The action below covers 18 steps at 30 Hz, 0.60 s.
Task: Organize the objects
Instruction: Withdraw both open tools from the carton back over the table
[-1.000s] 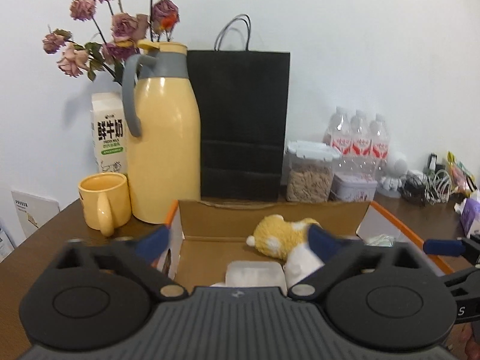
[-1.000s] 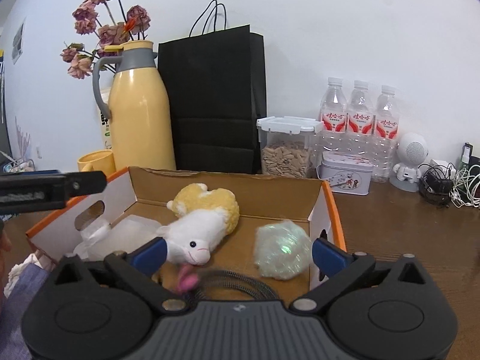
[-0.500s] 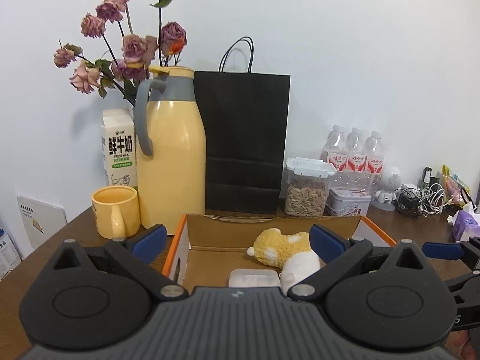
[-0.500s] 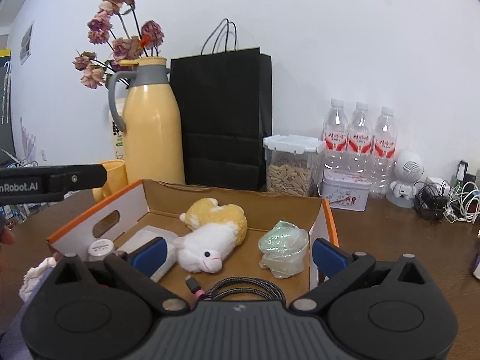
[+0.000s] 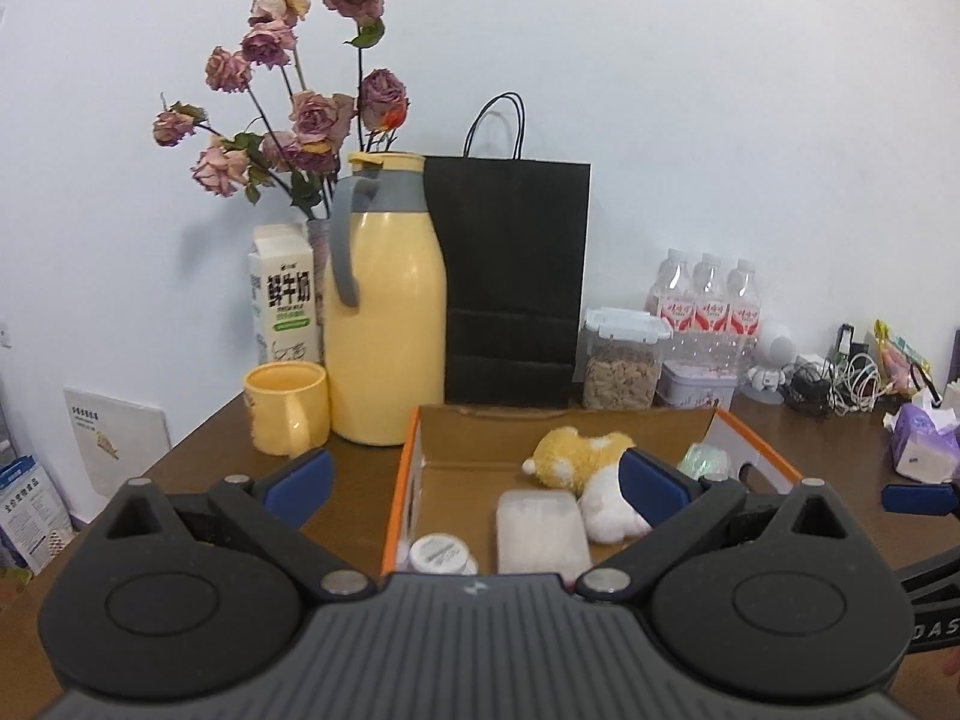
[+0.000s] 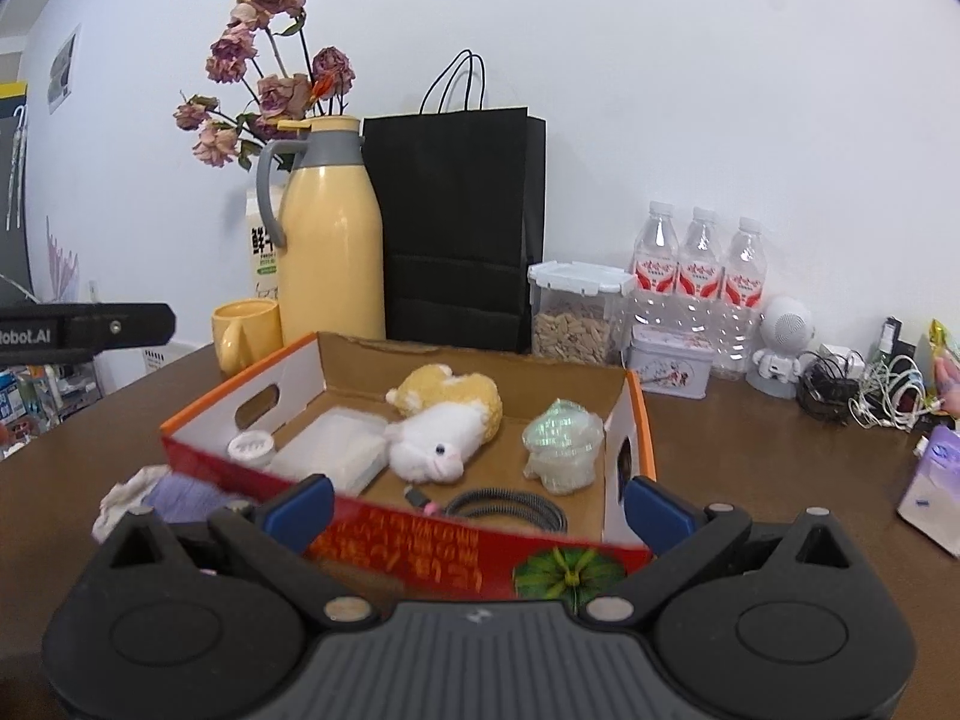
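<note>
**Q:** Where was the box, and what lay in it?

**A:** An open cardboard box (image 6: 480, 564) with orange edges sat on a brown table (image 6: 750, 462), its long axis running left to right across the right wrist view, its red printed front wall facing that camera. Inside, a yellow and white plush toy (image 6: 447, 420) lay on its side, its long axis slanting from the back wall toward the front, its white face turned to the front. To its left lay a flat translucent packet (image 6: 336, 450) and a small white-lidded jar (image 6: 251, 447). To its right sat a crumpled iridescent wrapper (image 6: 562, 444). A coiled black cable (image 6: 510, 507) lay by the front wall.

**Q:** And the grippers?

**A:** The right gripper (image 6: 480, 510) was near the front wall, jaws spread wide with nothing between them. The left gripper (image 5: 477, 480) was at the box's left end, jaws likewise wide apart and empty.

**Q:** What stood around the box?

**A:** Behind it stood a yellow jug (image 6: 330, 240), a yellow mug (image 6: 246, 333), a black paper bag (image 6: 456, 222), dried roses (image 6: 270, 72), a milk carton (image 5: 283, 297), a clear food container (image 6: 576, 312), a small tin (image 6: 669, 369) and three water bottles (image 6: 699, 276). A pale cloth (image 6: 162, 495) lay just beside the box's front left corner.
</note>
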### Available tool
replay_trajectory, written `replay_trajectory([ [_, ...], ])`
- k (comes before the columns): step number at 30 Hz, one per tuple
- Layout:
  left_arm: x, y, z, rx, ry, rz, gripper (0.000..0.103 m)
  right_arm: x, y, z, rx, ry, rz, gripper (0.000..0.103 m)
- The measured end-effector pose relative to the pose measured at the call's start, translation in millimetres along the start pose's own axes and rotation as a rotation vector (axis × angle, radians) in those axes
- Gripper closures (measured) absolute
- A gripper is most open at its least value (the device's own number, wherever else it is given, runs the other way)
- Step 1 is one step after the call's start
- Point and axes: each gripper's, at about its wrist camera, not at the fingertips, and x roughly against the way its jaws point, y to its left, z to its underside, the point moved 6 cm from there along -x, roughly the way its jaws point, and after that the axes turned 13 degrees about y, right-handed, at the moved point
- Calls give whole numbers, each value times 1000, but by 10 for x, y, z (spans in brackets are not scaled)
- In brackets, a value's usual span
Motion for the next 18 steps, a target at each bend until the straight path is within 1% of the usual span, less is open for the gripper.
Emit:
replay_trajectory([
  [7,197,164,276,-3,50,-22,0,198,38,323,-4,49,-4,0],
  [18,370,355,728,9,143,-44,0,331,109,869,-22,145,-27,0],
])
